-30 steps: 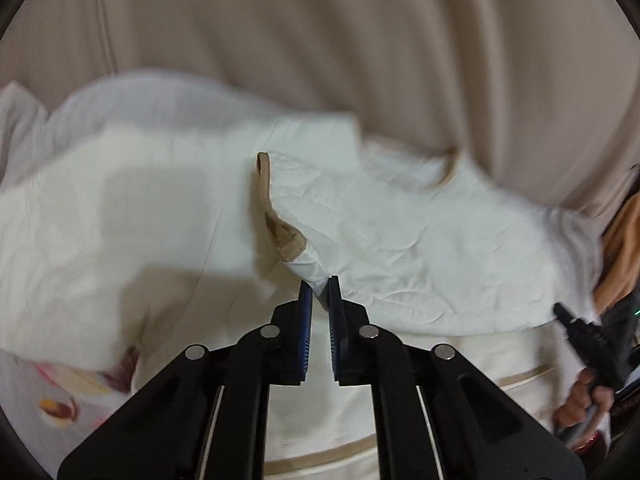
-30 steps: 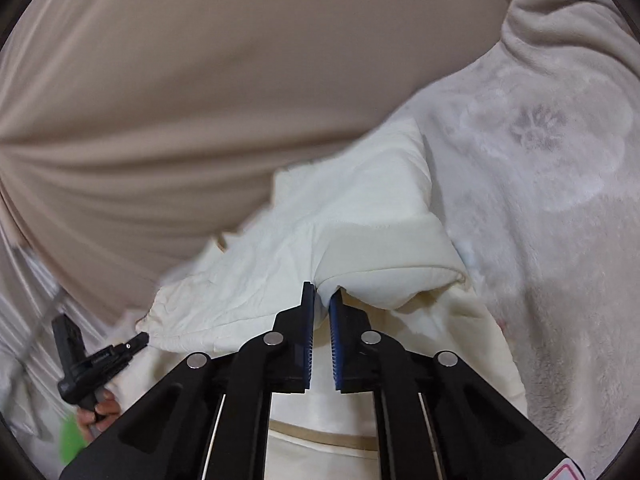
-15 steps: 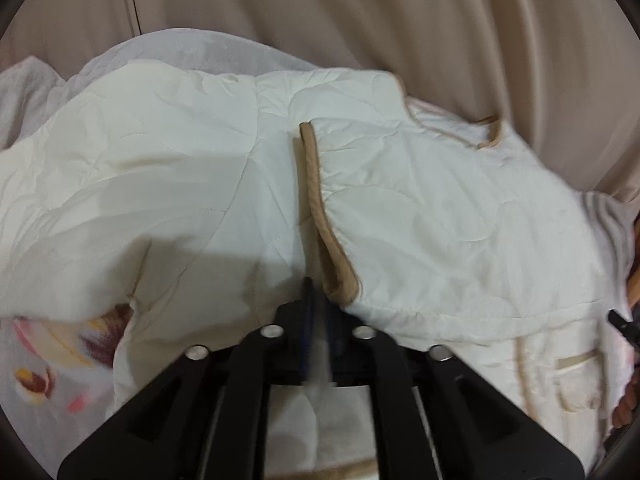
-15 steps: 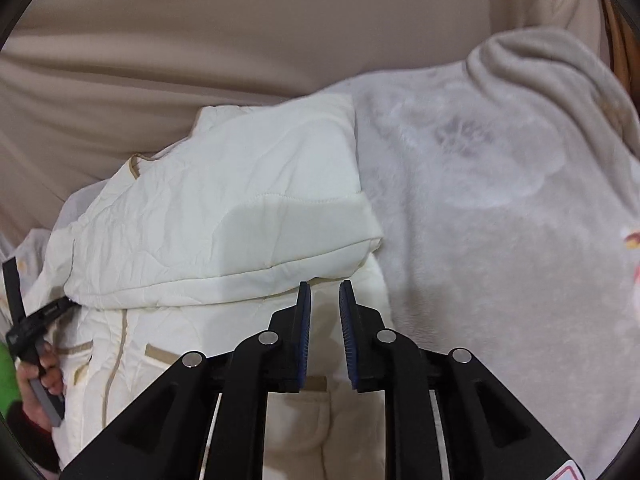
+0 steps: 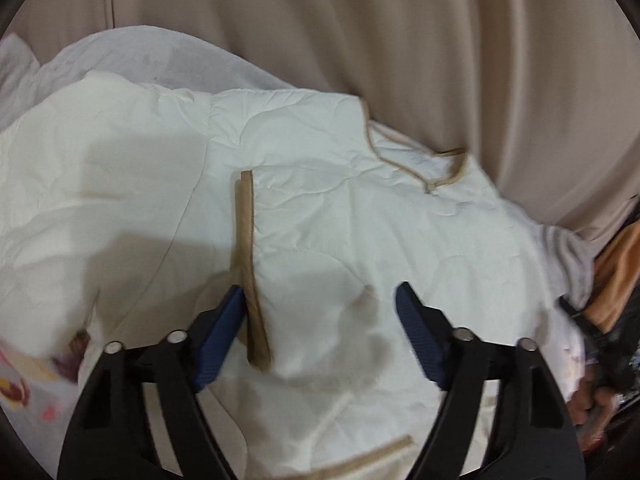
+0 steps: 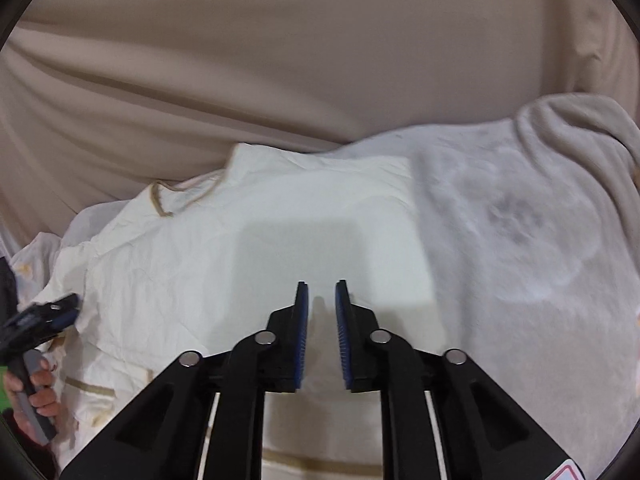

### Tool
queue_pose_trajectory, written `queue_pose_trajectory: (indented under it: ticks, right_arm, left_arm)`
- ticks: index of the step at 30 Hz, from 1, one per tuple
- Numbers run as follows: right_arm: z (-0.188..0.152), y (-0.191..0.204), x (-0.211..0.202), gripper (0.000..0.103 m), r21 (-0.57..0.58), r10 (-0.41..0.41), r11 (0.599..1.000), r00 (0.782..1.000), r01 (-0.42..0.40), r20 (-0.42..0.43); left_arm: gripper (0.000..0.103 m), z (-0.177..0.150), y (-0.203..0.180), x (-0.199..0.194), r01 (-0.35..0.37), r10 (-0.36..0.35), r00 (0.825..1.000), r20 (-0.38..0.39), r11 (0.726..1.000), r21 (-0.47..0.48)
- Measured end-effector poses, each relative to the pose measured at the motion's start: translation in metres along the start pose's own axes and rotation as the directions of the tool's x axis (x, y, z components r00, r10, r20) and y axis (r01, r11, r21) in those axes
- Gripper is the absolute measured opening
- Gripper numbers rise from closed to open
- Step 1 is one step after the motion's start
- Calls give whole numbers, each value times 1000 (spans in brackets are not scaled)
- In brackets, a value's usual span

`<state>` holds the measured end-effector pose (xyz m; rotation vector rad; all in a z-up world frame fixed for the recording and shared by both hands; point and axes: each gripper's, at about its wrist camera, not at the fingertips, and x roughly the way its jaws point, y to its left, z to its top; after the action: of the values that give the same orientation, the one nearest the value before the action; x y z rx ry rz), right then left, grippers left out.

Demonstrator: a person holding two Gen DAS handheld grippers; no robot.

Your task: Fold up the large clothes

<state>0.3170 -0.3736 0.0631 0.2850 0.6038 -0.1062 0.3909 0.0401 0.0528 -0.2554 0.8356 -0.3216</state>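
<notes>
A cream quilted jacket with tan trim lies spread on the bed, both sleeves folded in over its body. My left gripper hovers over the folded sleeve with its jaws opening wide. The sleeve's tan cuff edge lies loose beside the left finger, and no pad presses on it. In the right wrist view the same jacket lies below my right gripper. That gripper's jaws are closing, a narrow gap remains, and nothing is between them. The left gripper shows at the jacket's left edge.
A beige draped cloth rises behind the bed. A grey fleece blanket with a faint flower pattern lies under and to the right of the jacket. A hand holds the left gripper's handle. Something orange sits at the far right.
The left gripper laid the tan-edged sleeve down on the jacket, let it go and opened wide. The right gripper released its sleeve and lifted away; both sleeves now lie flat.
</notes>
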Motion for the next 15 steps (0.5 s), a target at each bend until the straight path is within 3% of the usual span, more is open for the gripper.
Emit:
queue_pose_trajectory:
  ticks: [3,6,8,9,11,14,15]
  right_arm:
    - [12,21,7,11,-50,43,998,998,-41,50]
    - [10,19,36,10,-58,-21,998,999,23,31]
    - [-2,1,66,1,-33,-102,994,994,101,-25]
    - [-9,-12,76,0,-1,-86,996,996,86,-38]
    - [-9,-26,74,0,74,-41,996,999,43,-29]
    - [-6,-20,61,0,54,-78,995,997,79,-24]
    - [-7,-17,51,3,54,-53,997,999,54,-13]
  left_arm:
    - [70,0,-1,19,-110,110,994,13,992,55]
    - [70,-5,-4,27,-139,136,990,39,985,98]
    - [71,-8,-10,30,-163,158,986,52,978,129]
    - [72,-8,-9,33,-173,167,985,55,975,139]
    - [73,-8,-12,38,-203,195,979,60,966,161]
    - [74,-8,-16,43,-229,221,973,67,958,175]
    - [75,-8,-17,44,-233,224,972,69,957,175]
